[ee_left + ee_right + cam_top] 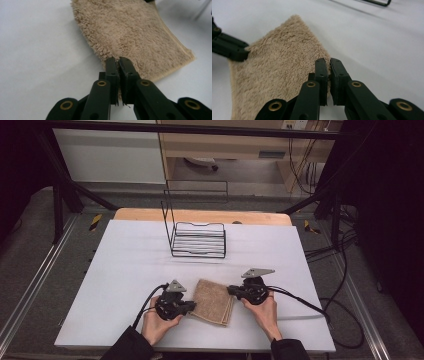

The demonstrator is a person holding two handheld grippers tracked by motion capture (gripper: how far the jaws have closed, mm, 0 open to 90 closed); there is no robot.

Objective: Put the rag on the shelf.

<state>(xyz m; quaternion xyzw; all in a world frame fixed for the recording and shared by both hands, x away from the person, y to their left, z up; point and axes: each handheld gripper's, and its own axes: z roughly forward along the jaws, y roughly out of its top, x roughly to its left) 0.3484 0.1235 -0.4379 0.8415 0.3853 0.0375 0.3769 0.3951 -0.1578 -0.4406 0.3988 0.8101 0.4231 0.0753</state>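
A folded, tan, fluffy terry towel (214, 301) is seen lying flat on the white table sheet (125, 270), near the sheet's front edge, and everything else is placed from it. On the towel's left edge the left gripper (190, 306) is clamped: in the left gripper view its jaws are pressed together with pile caught between them, the tips (119, 65) set right at the fringe of that edge. On the opposite, right edge the right gripper (232, 290) is closed in the same way; in the right gripper view the towel's edge (287, 72) is pinched between jaws that leave only a thin slit, tips (328, 65) at the border. Each gripper is held by a hand, the left hand (157, 322) and the right hand (265, 312), both coming in from the front of the sheet. The towel's stitched hem is seen along its side away from the left gripper, stacked layers showing at the front corner. Behind the towel, well apart, a black wire rack (197, 239) with a tall wire back is standing on the sheet. Between rack and towel a bare band of white sheet is left. To the left and right of the towel, beyond the hands, open sheet is seen out to the side edges. Black cables (300, 302) are trailed from both grippers across the front.
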